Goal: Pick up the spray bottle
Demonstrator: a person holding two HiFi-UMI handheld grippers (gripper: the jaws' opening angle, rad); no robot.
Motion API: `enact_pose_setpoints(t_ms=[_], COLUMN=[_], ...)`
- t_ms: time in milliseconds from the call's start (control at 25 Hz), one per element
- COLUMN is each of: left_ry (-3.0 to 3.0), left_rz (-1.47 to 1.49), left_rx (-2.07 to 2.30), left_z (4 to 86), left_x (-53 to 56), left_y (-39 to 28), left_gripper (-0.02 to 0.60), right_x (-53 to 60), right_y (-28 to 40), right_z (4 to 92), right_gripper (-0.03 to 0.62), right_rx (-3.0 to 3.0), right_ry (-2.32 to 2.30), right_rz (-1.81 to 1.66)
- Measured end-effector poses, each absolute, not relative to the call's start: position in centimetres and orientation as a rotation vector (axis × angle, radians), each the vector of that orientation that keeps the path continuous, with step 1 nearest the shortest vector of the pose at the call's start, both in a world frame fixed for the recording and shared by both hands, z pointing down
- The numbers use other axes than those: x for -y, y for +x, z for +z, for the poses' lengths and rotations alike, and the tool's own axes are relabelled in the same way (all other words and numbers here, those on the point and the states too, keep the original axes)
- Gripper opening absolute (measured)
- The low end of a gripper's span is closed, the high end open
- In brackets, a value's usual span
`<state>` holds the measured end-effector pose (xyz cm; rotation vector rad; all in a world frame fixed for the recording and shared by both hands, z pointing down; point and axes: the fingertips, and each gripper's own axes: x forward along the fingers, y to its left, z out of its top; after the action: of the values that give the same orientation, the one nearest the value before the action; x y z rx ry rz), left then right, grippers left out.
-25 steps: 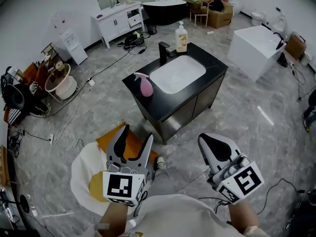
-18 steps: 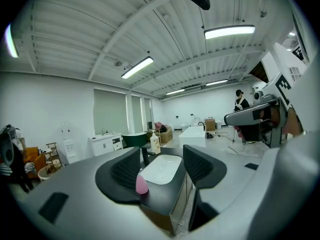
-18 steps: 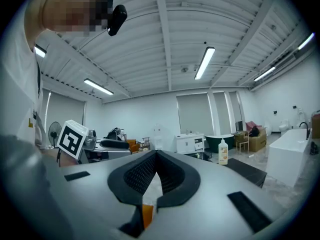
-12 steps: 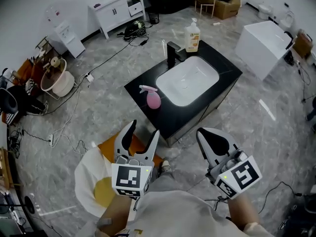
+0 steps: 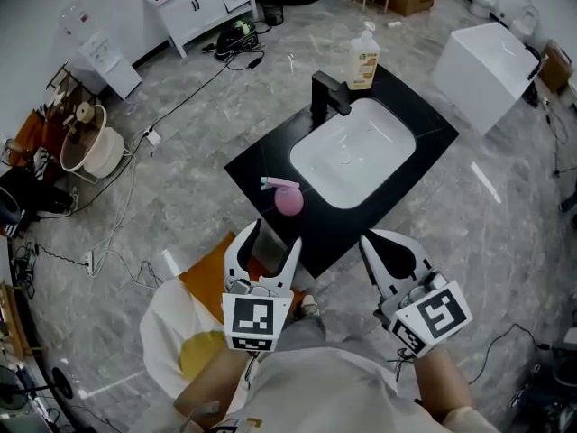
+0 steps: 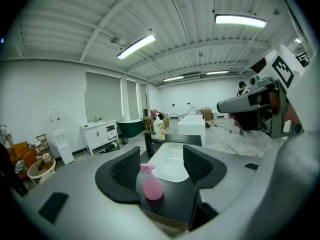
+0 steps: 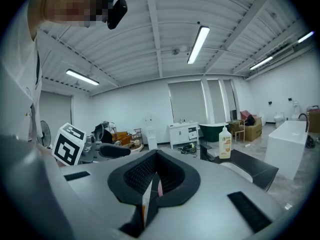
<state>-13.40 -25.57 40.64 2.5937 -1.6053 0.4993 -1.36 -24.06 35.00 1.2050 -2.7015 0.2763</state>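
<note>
Room: grey marble-look floor (image 5: 135, 197), white walls, strip lights under a ribbed ceiling.
Left gripper (image 5: 270, 237): held low in front of the person, jaws wide apart, nothing gripped. In the left gripper view the pink bottle shows in the gap, beyond the jaws and nearer the left one.
Right gripper (image 5: 386, 249): level with the left, jaws pressed together, empty.
Spray bottle (image 5: 288, 198): pink, upright on the near left part of the black vanity top (image 5: 261, 165), just past the left gripper's tips, untouched.
Basin (image 5: 353, 152): white, sunk into the top, right of the spray bottle.
Faucet (image 5: 326, 93): black, at the basin's far rim.
Soap bottle (image 5: 363, 61): pump type, on the far corner beside the faucet.
Far wall: white cabinet (image 5: 194, 3), water dispenser (image 5: 90, 57) to its left.
</note>
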Motion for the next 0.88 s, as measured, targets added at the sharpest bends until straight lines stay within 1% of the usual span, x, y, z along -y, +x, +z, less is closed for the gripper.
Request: enact_pose_setpoints(t_ms=[440, 560, 760, 880], left_ry=[2.512, 2.473, 2.392, 2.326], left_rz=[0.588, 0.617, 0.630, 0.653], left_rx=[1.587, 1.599, 1.628, 1.633], left_z=[48.7, 51.1, 54.5, 58.0], left_x=[31.3, 32.8, 34.7, 35.6], left_y=[-14.0, -13.9, -13.7, -13.6], left_gripper=[0.270, 0.270, 0.270, 0.270], right_x=[29.1, 30.5, 32.1, 33.0], right_y=[-2.8, -2.7, -2.1, -1.5], right_z=[40.0, 41.4, 43.0, 44.4], right_gripper=[0.028, 0.028, 0.028, 0.028], right_rx=[2.630, 2.614, 2.657, 2.651], right_ry=[1.144, 1.121, 1.112, 1.120], right_rz=[0.370, 0.373, 0.472, 0.496])
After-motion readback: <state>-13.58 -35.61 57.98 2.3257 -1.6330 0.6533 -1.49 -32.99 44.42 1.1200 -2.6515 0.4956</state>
